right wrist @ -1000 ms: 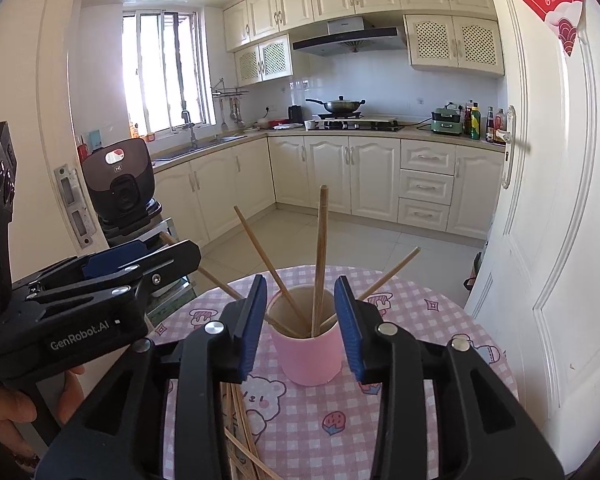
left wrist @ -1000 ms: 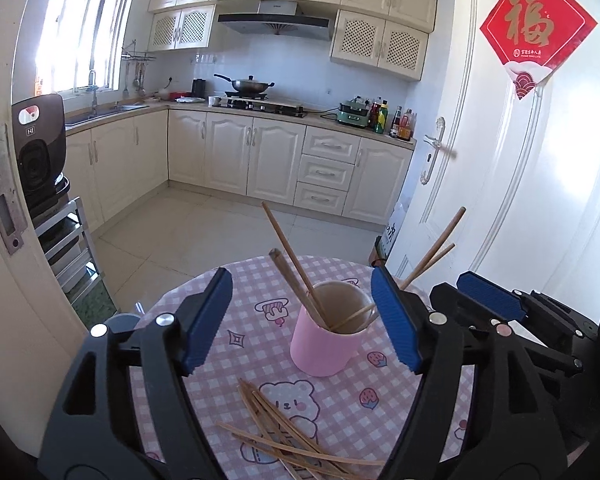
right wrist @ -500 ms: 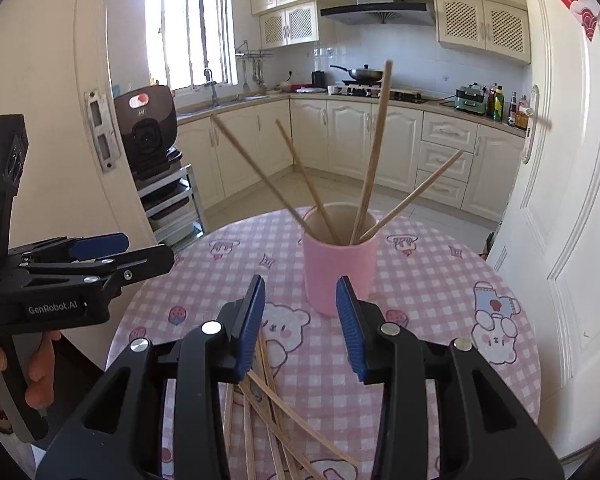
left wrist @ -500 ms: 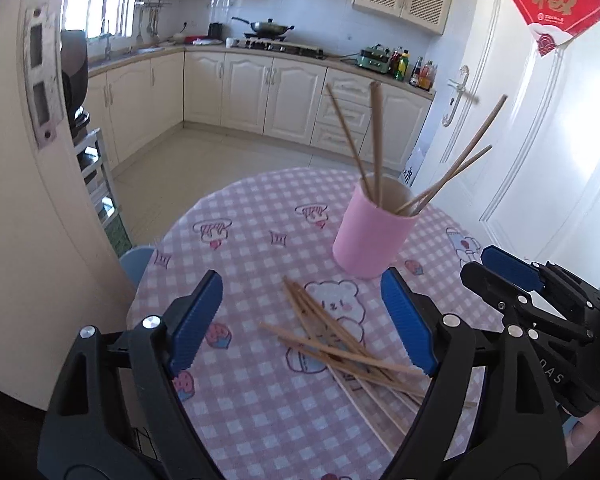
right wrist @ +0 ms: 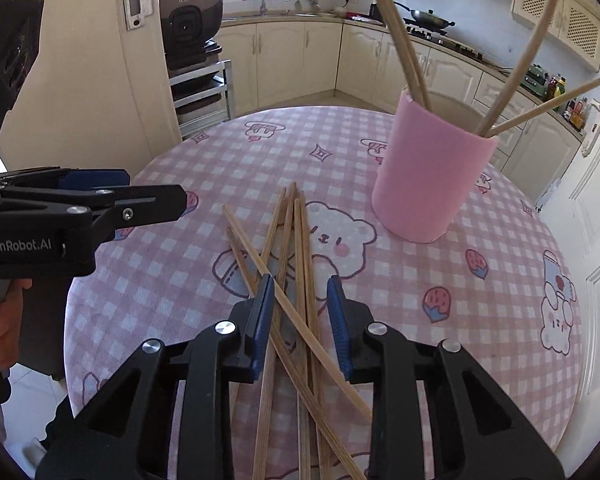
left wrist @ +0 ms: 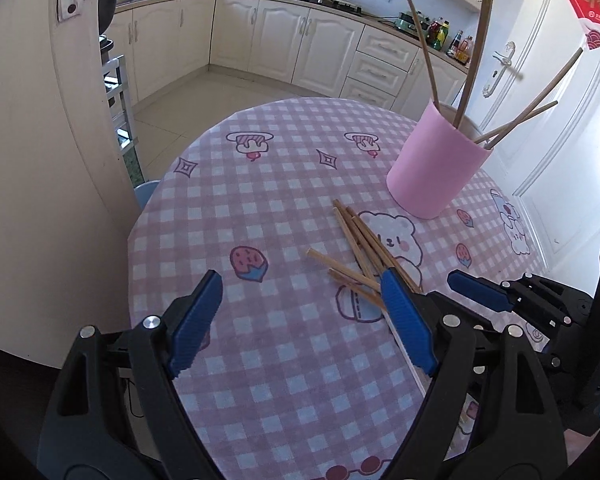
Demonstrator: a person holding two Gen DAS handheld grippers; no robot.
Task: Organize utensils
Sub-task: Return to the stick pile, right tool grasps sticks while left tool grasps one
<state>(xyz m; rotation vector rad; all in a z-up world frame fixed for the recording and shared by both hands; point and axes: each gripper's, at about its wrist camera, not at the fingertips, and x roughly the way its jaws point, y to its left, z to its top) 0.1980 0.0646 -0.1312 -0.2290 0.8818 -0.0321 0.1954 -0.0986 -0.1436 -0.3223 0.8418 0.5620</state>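
A pink cup (left wrist: 436, 164) stands on the round table and holds several wooden chopsticks; it also shows in the right wrist view (right wrist: 428, 172). A loose pile of chopsticks (right wrist: 292, 248) lies on the cloth in front of it, also in the left wrist view (left wrist: 364, 248). My right gripper (right wrist: 300, 300) is open and low over the pile, its fingers on either side of several sticks. My left gripper (left wrist: 300, 304) is open wide and empty, above the cloth left of the pile.
The table (left wrist: 260, 208) has a pink checked cloth with cartoon prints. A white door (left wrist: 540, 80) stands close behind the cup. Kitchen cabinets (left wrist: 284, 40) line the far wall. A rack with an appliance (right wrist: 192, 28) stands to the left.
Both grippers have drawn back from the cup and come down toward the table. The right gripper now straddles the loose chopsticks. A chopstick it held stands in the cup.
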